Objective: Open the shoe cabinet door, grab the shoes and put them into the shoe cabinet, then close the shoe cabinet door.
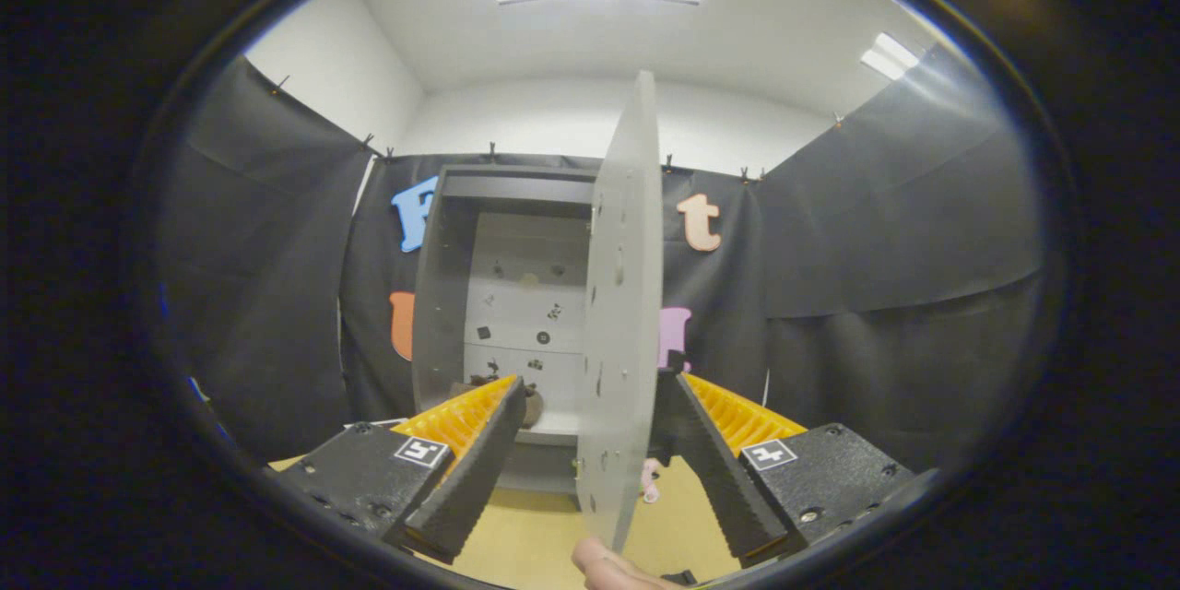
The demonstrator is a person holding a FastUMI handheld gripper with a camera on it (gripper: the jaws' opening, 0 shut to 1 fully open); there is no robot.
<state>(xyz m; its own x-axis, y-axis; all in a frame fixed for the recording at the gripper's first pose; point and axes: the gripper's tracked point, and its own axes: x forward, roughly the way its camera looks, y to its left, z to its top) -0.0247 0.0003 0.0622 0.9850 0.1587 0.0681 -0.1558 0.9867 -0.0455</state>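
Note:
The grey shoe cabinet stands against the booth wall with its inside showing. Its pale door is swung out towards me and I see it nearly edge-on, running between my fingers. My gripper is open around the door's edge: the right finger lies close against the door, while a gap separates the left finger from it. A dark shoe rests on the cabinet's lower shelf, partly hidden behind the left fingertip. A small pink thing lies on the floor beside the door's lower edge; I cannot make out what it is.
A person's fingertip shows just below the door's bottom corner. The yellow floor stretches from the fingers to the cabinet's base. Black cloth walls close in the left and right sides.

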